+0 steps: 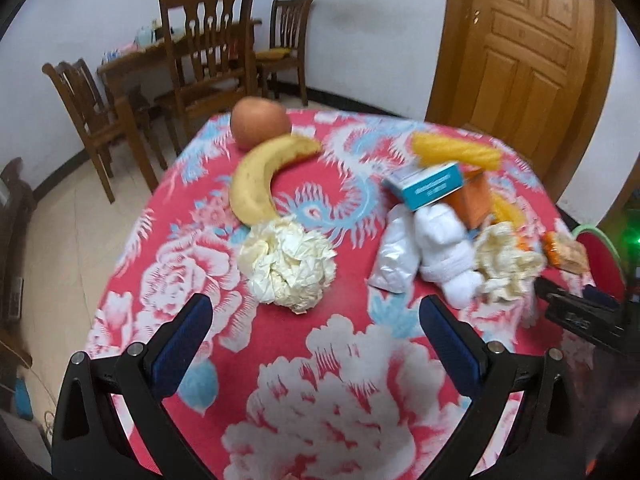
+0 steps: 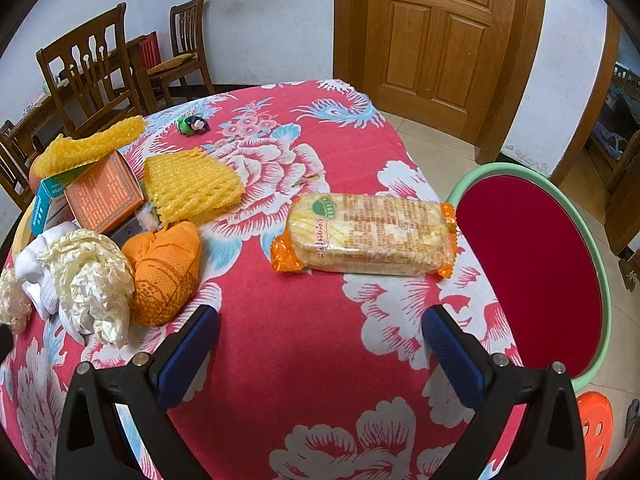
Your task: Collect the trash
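Observation:
A crumpled cream paper ball lies on the red floral tablecloth, just ahead of my open left gripper, slightly left of its midline. To the right is a heap: white socks, a second crumpled paper, a teal box, an orange box and yellow foam netting. My right gripper is open above bare cloth. A noodle packet lies ahead of it. Crumpled paper, an orange cloth and foam netting sit to its left.
A banana and an apple lie at the table's far side. A small green toy sits far back. A red stool with a green rim stands right of the table. Wooden chairs and a door are behind.

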A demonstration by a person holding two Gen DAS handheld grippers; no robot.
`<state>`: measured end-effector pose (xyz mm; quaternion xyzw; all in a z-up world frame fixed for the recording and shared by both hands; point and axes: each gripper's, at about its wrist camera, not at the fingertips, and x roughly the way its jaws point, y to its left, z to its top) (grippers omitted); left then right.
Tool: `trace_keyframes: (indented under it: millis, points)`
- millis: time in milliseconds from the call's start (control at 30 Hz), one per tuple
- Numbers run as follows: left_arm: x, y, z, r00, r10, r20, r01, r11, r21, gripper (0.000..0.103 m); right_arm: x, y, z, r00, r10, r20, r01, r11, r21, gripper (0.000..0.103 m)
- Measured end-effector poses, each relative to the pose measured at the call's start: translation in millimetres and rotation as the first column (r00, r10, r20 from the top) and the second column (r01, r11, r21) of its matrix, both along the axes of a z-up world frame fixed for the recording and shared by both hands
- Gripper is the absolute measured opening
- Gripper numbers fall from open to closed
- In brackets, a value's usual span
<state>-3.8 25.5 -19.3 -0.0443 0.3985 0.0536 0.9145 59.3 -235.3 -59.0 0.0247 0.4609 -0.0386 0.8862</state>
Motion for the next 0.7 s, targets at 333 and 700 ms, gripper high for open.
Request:
trace_keyframes:
  millis: [333, 700]
  points:
    - [-18, -21, 13, 0.997, -0.066, 0.040, 0.067, 0.998, -0.017, 0.102, -35, -14, 17, 0.999, -0.001, 0.041, 0.000, 0.999, 0.034, 0.103]
    - [-32, -41, 22, 0.992, -0.099, 0.079, 0.101, 0.995, -0.022, 0.102, -116, -16, 68, 0.973, -0.030, 0.231, 0.002, 0.993, 0.121, 0.103]
